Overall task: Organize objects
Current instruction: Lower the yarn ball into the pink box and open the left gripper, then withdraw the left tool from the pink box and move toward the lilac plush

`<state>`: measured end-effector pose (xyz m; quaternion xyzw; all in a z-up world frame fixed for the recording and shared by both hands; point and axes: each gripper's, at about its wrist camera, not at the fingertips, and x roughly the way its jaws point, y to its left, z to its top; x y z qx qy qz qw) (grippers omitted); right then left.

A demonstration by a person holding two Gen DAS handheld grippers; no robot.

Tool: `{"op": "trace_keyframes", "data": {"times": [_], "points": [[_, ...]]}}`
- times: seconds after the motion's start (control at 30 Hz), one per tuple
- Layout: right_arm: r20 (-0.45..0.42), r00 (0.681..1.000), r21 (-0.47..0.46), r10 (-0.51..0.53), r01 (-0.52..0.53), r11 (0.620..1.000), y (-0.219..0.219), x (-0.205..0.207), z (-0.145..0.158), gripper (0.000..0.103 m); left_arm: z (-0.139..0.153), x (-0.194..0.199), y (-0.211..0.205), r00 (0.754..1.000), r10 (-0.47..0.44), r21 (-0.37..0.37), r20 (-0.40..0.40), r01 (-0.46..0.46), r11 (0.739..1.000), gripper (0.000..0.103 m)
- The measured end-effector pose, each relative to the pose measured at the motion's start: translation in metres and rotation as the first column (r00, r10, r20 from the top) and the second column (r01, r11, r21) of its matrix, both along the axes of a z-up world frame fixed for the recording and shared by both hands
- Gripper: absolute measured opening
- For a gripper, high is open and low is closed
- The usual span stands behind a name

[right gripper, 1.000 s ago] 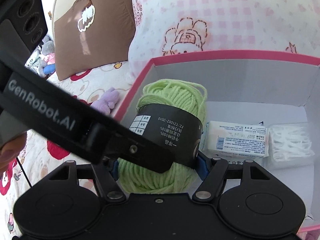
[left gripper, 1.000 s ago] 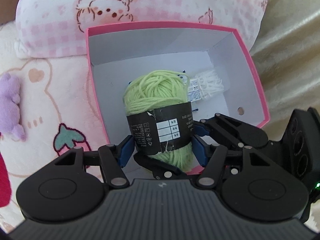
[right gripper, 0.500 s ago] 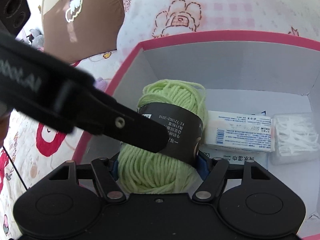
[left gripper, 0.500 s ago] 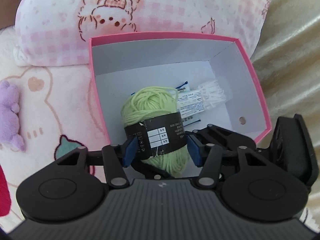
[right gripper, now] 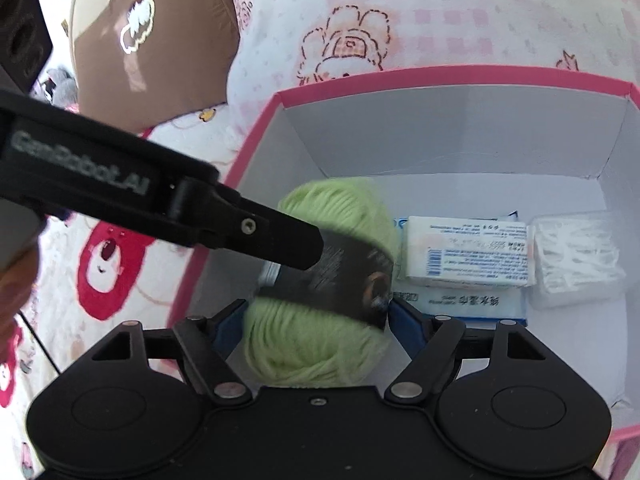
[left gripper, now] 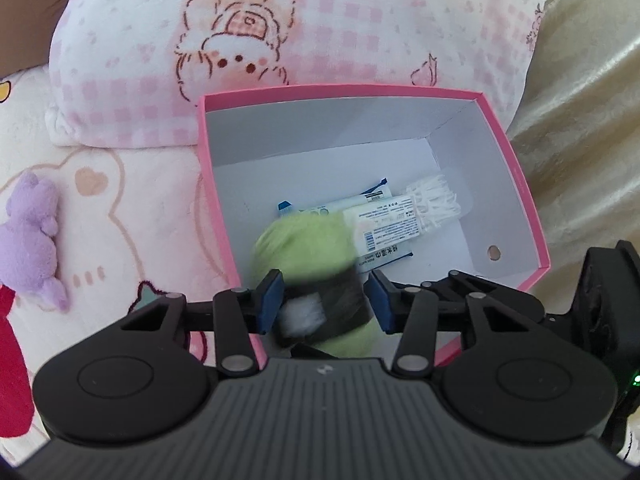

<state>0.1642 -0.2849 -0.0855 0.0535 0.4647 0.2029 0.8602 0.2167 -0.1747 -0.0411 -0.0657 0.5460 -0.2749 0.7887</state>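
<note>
Two grippers: I had both working over one pink cardboard box with a white inside (left gripper: 516, 168), which sat on a printed plush blanket (left gripper: 120, 216).
Yarn: the light green ball of yarn with a black paper band (right gripper: 320, 280) was inside the box, at its near left side. It showed sharp a second before; now it was smeared with motion and sat lower between the fingers in the left view.
Left gripper (left gripper: 324, 304): I was closing its jaws, narrower than a second ago, with the banded part of the yarn between the blue pads (left gripper: 269, 300). Through the blur I could not tell whether they pressed on it.
Right gripper (right gripper: 312, 324): I was opening its jaws. They had hugged the band earlier; now the yarn lay between the pads, unpressed as far as I could see.
Box contents: a white wrapped packet with blue print (right gripper: 468, 252) lay on a flat blue-edged packet, just beside the yarn, with a clear bag of white picks (right gripper: 576, 256) to its right.
Surroundings: a pink checked pillow (left gripper: 280, 32) lay behind the box, and a small purple plush toy (left gripper: 32, 240) lay well to its left.
</note>
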Motion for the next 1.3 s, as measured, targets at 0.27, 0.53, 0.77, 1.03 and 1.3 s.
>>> {"op": "trace_keyframes", "data": {"times": [0.27,0.53,0.77,1.03,1.3], "points": [[0.023,0.999,-0.012,-0.036,0.036,0.999,0.013,0.01,-0.002,0.053,0.0,0.001,0.007,1.0,0.006,-0.015,0.005,-0.006,1.0,0.046],[0.064,0.998,-0.213,-0.015,0.028,0.977,0.031,-0.009,0.022,0.056,0.009,-0.012,0.015,1.0,-0.021,-0.048,-0.018,0.02,0.999,0.047],[0.08,0.997,-0.249,-0.014,0.034,0.968,0.018,-0.03,0.066,0.064,0.034,-0.033,0.03,0.999,-0.012,-0.074,0.031,0.014,0.997,0.055],[0.079,0.997,-0.236,0.014,0.005,0.972,0.019,-0.06,0.099,0.072,0.048,-0.05,0.066,0.999,0.044,-0.127,0.002,-0.043,0.991,0.065],[0.092,0.996,-0.252,0.022,0.002,0.968,0.028,-0.085,0.114,0.08,0.072,-0.086,0.088,0.997,0.065,-0.115,0.047,-0.059,0.992,0.074]]}}
